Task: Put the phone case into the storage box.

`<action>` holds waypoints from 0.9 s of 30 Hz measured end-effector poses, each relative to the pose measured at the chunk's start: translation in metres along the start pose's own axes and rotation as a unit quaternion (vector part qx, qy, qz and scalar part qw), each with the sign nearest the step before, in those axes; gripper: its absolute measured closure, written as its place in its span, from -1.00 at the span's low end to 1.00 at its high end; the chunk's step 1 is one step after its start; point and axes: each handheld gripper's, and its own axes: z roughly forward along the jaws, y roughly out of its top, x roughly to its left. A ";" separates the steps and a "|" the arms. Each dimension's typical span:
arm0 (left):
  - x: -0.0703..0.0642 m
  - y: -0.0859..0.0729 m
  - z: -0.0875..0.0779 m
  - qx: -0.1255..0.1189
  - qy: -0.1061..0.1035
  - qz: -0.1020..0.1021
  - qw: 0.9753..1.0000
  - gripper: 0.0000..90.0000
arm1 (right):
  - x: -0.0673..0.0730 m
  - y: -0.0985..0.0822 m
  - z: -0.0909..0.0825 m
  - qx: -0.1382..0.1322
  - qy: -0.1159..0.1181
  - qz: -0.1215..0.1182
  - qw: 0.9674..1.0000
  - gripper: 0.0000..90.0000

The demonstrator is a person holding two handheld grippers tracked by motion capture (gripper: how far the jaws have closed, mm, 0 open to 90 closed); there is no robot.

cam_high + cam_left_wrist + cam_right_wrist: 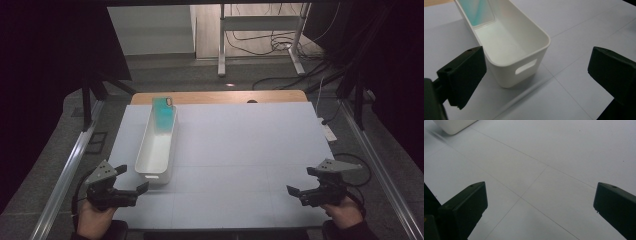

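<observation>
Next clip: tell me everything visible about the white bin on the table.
The white bin is a long, narrow, open-topped container of what looks like smooth plastic, with rounded corners and a slot handle cut into its near end. It stands upright on the pale table sheet, left of centre, running away from the person. A teal, flat object leans inside its far end. The left gripper is open just short of the near end, not touching it.

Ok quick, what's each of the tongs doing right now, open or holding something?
Left tongs: open, holding nothing, just short of the white bin.
Right tongs: open, holding nothing.
</observation>
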 end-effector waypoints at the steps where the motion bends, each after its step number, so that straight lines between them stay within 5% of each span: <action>1: 0.000 0.000 0.000 0.001 0.001 0.001 1.000 -0.94 | 0.000 0.000 0.000 0.000 0.000 0.000 1.000 -1.00; 27: 0.000 -0.017 -0.008 0.017 -0.002 -0.006 1.000 -0.95 | 0.000 0.001 0.001 0.007 -0.004 -0.001 1.000 -1.00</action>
